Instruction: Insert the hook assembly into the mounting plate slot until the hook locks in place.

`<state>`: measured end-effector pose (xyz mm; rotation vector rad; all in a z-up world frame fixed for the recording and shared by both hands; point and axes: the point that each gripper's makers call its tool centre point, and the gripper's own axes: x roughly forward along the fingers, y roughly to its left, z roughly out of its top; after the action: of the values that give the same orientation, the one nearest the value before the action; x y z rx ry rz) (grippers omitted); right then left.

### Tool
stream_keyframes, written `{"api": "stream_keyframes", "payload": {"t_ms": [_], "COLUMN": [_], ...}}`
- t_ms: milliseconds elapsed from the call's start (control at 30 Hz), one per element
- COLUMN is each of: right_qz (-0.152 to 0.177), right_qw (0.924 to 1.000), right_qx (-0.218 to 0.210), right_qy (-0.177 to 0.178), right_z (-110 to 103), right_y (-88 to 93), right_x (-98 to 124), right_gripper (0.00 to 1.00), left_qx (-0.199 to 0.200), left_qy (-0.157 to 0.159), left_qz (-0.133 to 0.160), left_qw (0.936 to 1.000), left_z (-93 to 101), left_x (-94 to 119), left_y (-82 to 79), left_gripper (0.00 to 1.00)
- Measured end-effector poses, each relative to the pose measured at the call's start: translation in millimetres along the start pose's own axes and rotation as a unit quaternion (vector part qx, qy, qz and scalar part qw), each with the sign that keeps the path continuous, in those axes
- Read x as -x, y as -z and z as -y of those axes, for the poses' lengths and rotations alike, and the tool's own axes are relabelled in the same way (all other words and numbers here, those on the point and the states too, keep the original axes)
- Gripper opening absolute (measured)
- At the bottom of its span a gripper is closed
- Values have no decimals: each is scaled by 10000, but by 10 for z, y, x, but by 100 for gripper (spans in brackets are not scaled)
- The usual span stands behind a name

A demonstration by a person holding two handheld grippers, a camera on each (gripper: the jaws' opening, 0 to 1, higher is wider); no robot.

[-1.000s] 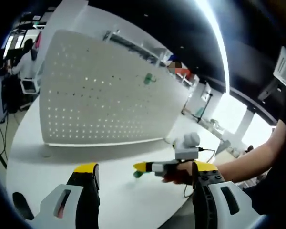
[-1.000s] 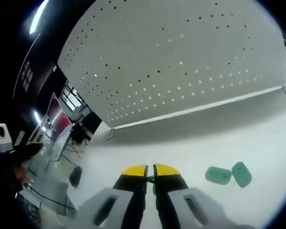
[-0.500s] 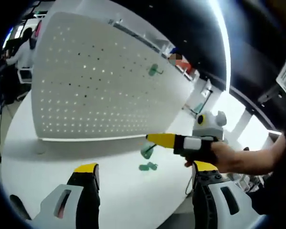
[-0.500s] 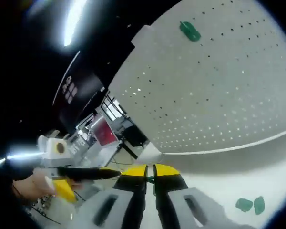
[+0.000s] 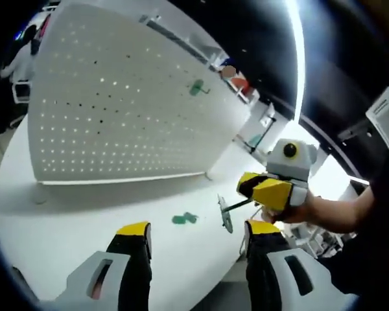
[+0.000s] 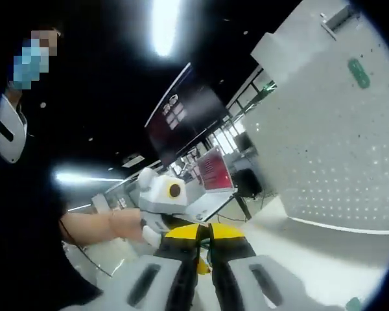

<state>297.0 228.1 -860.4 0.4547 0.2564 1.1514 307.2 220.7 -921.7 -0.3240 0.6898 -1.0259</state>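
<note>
The white perforated mounting plate [image 5: 123,110] stands upright on the white table [image 5: 65,227], and one green hook [image 5: 198,87] hangs high on it. My right gripper [image 5: 246,194] hovers over the table's right side, shut on a green hook assembly [image 5: 225,215] whose round plate points down. Its own view shows the yellow jaws of the right gripper [image 6: 205,233] pressed together on a green sliver. My left gripper [image 5: 198,232] is open and holds nothing. The right gripper view has the mounting plate [image 6: 337,129] on the right, with the green hook [image 6: 358,72].
Two loose green pieces [image 5: 183,219] lie on the table in front of the plate. A hand holds the left gripper [image 6: 159,194] at the left of the right gripper view. Office desks and monitors [image 6: 214,170] stand behind. The table's edge runs close on the right.
The right gripper has risen from the table with the hook assembly and swung round, facing away from the plate toward the left gripper. The left gripper's jaws have narrowed a little.
</note>
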Motion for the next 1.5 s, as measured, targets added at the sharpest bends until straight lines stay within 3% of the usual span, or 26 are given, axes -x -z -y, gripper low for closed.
{"api": "stream_keyframes", "payload": {"t_ms": [167,400,567,767,1000,1200,1367,1500], "right_qz": [-252,-639,-737,-573,-474,-353,-85,244], "right_qw": [9986,9922,9890,9900,9914,9911,9925,9953], "right_qx": [352,817,983,1163,1176,1280,1199,849], "right_qy": [-294,-694,-830,-548,-331,28,212,387], "right_z": [-155,-339,-418,-356,-315,-240,-242,-263], "right_y": [13,52,44,-36,-106,-247,-424,-571], "right_x": [-13,-15,1,29,25,95,224,307], "right_gripper": [2,2,2,5,9,18,21,21], "left_qx": [110,282,162,398,277,136,-154,-342], "left_qy": [374,1125,1223,1064,943,827,328,-160], "left_qz": [-165,-333,-330,-8,146,336,629,979], "left_qw": [9991,9927,9918,9935,9950,9959,9974,9945], "left_z": [156,481,549,489,495,510,357,206], "left_x": [17,64,63,97,65,72,120,198], "left_y": [44,89,99,-68,-164,-257,-412,-583], "left_gripper": [37,8,4,1,1,1,1,1]}}
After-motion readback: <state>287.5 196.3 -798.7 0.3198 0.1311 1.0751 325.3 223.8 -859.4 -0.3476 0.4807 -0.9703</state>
